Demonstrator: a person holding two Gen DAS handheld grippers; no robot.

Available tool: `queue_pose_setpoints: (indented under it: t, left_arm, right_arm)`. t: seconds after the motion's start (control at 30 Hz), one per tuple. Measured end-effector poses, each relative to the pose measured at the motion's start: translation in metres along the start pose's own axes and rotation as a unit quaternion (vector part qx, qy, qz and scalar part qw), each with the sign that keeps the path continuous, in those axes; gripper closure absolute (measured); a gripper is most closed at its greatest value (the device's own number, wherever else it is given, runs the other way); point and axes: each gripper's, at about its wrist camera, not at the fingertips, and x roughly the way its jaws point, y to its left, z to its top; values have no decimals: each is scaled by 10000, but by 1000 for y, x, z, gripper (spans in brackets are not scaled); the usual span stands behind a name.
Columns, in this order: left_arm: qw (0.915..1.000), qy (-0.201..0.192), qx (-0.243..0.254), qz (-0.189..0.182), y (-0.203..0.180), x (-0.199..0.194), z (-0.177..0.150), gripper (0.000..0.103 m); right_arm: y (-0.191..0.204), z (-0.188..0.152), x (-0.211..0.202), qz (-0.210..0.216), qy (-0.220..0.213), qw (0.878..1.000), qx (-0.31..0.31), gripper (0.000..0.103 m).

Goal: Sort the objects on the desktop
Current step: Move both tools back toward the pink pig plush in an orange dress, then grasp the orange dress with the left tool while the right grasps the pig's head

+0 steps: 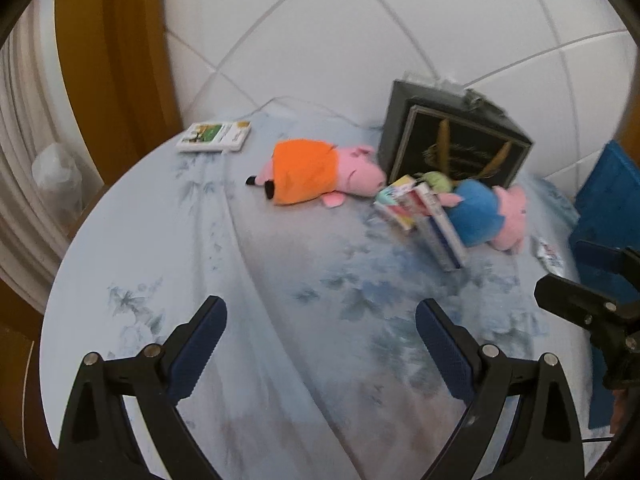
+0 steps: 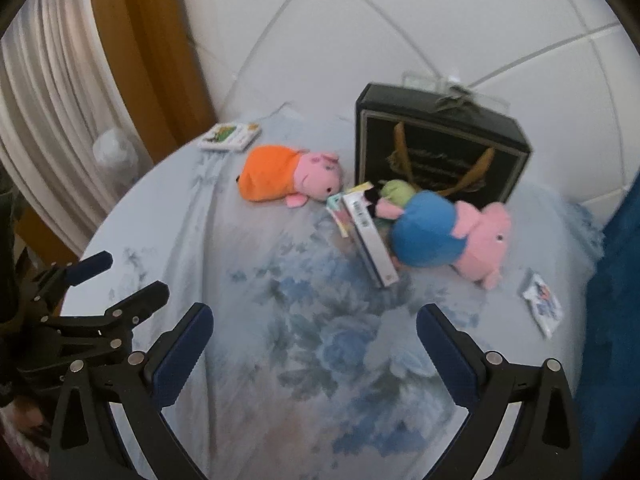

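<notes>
On a floral blue cloth lie a pink pig plush in an orange dress (image 1: 316, 172) (image 2: 288, 176) and a pink pig plush in blue (image 1: 486, 212) (image 2: 448, 236). Two small boxes (image 1: 420, 216) (image 2: 368, 236) lean against the blue plush, with a small green toy (image 2: 396, 192) behind them. A dark gift bag (image 1: 452, 140) (image 2: 436, 144) stands at the back. My left gripper (image 1: 320, 344) is open over bare cloth in front. My right gripper (image 2: 314, 344) is open too, holding nothing.
A white picture card box (image 1: 216, 136) (image 2: 230, 136) lies at the far left edge. A small printed packet (image 2: 542, 308) (image 1: 550, 254) lies at the right. A blue crate (image 1: 608, 216) stands at the right edge. White padded wall behind, an orange curtain at left.
</notes>
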Motion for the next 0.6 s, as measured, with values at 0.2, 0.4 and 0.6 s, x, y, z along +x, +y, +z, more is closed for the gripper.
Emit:
queue_pose_setpoints:
  t: [0.2, 0.4, 0.6]
  left_arm:
    - [9998, 97, -1, 160, 20, 55, 28, 6]
    - [9994, 133, 184, 271, 38, 108, 63, 6]
    - [9990, 75, 381, 229, 46, 155, 98, 6]
  right_arm:
    - [-2, 29, 60, -45, 255, 9996, -143, 0]
    - [-14, 76, 121, -135, 314, 9993, -143, 0]
    - [-14, 118, 169, -117, 273, 9994, -197, 0]
